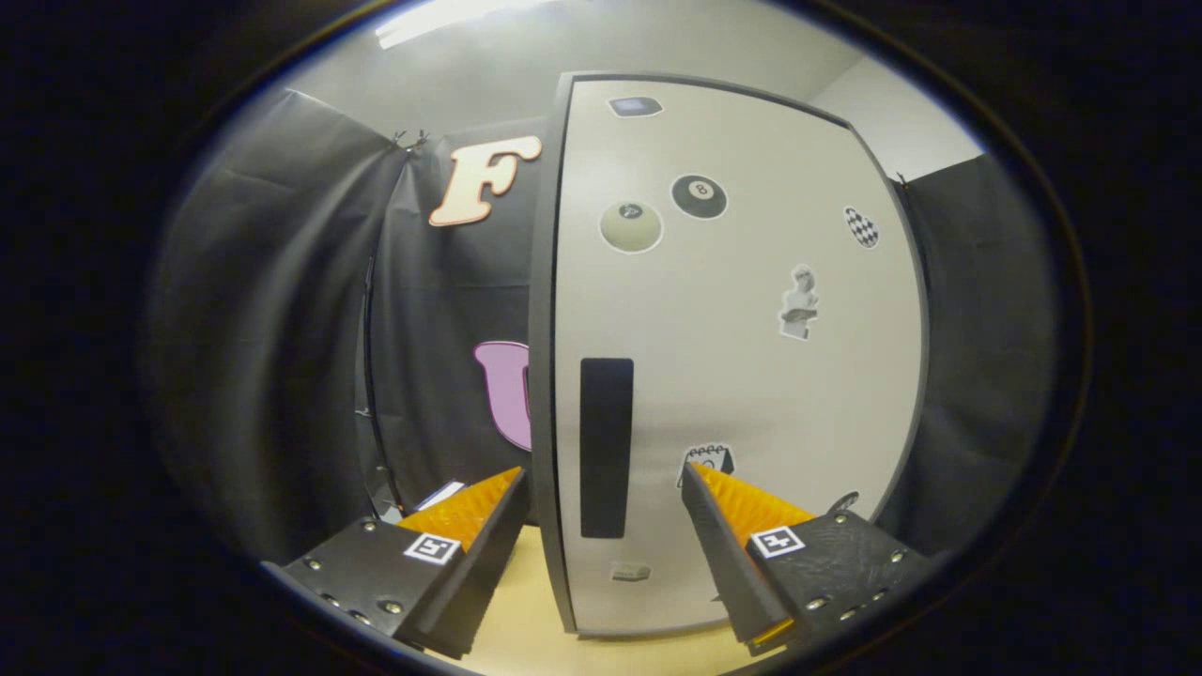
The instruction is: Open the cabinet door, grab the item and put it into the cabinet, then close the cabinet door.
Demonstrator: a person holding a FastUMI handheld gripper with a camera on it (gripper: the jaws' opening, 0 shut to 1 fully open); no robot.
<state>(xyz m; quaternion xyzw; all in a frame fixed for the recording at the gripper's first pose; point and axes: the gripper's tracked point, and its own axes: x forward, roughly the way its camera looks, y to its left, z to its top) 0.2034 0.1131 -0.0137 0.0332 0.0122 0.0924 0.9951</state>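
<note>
Left to right: the left finger stands over the pale tabletop, with a small white-edged object lying just beyond its tip, too small to identify. It may be the item to be stowed; that cannot be confirmed. Next comes the cabinet's dark left edge, then the door — shut, pale, dotted with stickers. A tall dark handle slot sits near that left edge, directly ahead of the gap between the fingers. The right finger overlaps the lower door face. The gripper is released, fingers spread wide, grasping nothing.

Judgement: the task stands at its first step, the door not yet opened.

Risks: the spread fingers straddle the door edge — a straight advance could drive one tip against the panel and push the cabinet back on the table. A shallow hold in the slot could slip as the door swings. The small object near the left finger could be knocked aside.
</note>
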